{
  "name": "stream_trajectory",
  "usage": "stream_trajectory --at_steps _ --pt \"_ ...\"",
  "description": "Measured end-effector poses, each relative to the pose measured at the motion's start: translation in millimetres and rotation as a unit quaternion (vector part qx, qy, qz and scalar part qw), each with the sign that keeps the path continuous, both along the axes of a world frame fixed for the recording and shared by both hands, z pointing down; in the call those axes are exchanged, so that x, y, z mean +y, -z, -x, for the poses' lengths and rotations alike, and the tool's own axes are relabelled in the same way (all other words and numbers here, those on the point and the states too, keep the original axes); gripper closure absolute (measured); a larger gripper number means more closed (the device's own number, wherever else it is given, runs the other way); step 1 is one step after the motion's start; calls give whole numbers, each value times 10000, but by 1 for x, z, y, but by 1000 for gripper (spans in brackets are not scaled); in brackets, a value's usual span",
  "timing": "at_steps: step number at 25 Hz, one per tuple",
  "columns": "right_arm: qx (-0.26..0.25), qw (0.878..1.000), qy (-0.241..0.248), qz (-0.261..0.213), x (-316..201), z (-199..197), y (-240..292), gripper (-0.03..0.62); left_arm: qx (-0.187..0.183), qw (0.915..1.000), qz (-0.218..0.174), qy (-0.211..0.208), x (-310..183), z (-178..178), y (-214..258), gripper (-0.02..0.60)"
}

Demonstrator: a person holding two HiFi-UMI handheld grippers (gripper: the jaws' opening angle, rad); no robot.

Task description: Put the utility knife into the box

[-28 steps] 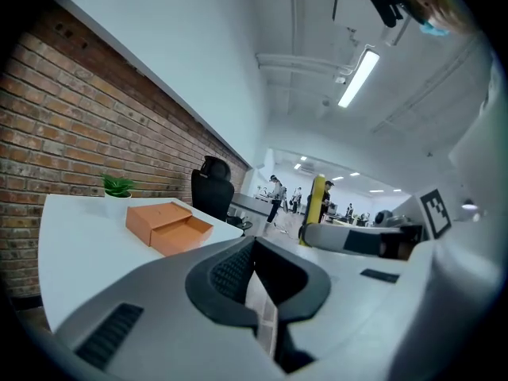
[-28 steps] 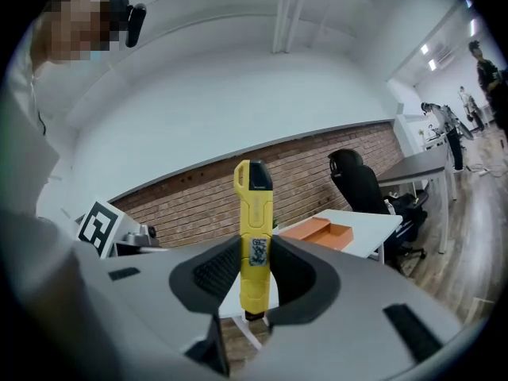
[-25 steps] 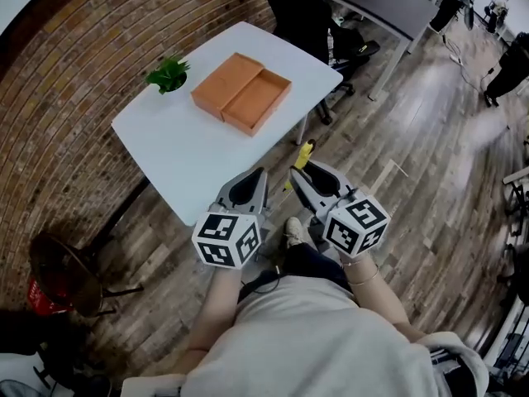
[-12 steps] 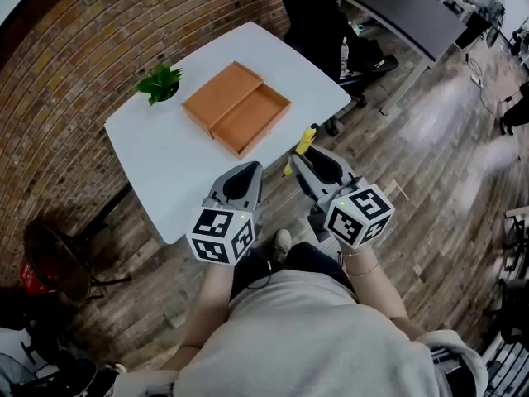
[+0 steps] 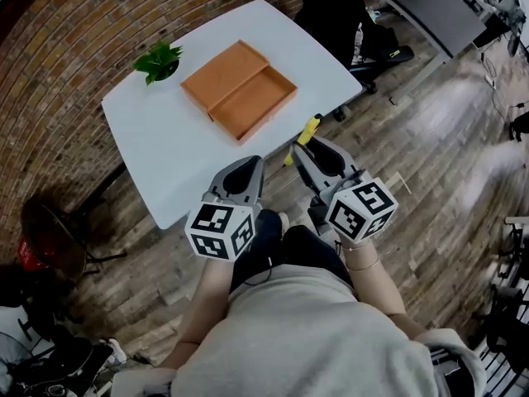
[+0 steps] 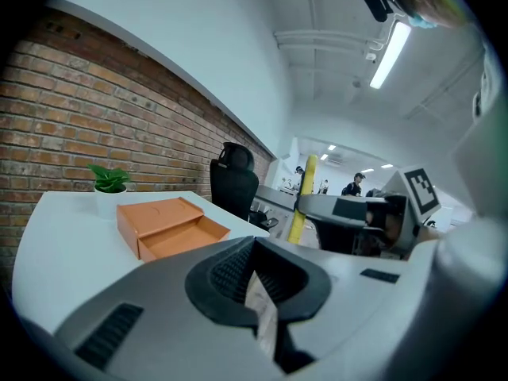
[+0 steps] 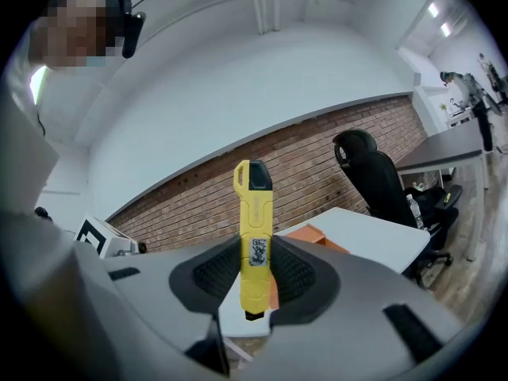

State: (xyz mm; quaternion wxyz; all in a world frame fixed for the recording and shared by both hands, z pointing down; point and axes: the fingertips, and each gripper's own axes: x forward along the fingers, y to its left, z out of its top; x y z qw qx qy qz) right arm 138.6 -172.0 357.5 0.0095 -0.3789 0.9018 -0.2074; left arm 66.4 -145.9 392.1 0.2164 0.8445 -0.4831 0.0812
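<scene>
The open orange box (image 5: pixel 240 90) lies on the white table (image 5: pixel 165 155), its lid folded out to the left; it also shows in the left gripper view (image 6: pixel 169 227). My right gripper (image 5: pixel 303 149) hangs just off the table's near right edge, shut on the yellow utility knife (image 5: pixel 307 131). In the right gripper view the knife (image 7: pixel 254 232) stands upright between the pads, black tip up. My left gripper (image 5: pixel 249 166) is beside it over the table's front edge, jaws together and holding nothing.
A small potted plant (image 5: pixel 157 61) stands at the table's far left corner. A black office chair (image 7: pixel 381 182) and a dark desk (image 5: pixel 421 11) stand beyond the table. Brick wall runs along the left; wooden floor lies below.
Both grippers have come closer to the table, and the box now sits nearer in the head view. The knife stays in the right gripper.
</scene>
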Motion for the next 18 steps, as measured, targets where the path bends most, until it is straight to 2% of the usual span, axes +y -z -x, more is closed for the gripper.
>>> stream_trajectory --at_steps 5,12,18 --pt "130 9996 205 147 -6 11 -15 482 27 9995 163 264 -5 17 -10 575" --pt "263 9991 334 76 -39 27 -16 482 -18 9989 263 392 -24 34 -17 575" --pt "687 9962 540 -40 -80 45 -16 483 40 9982 299 516 -59 56 -21 575"
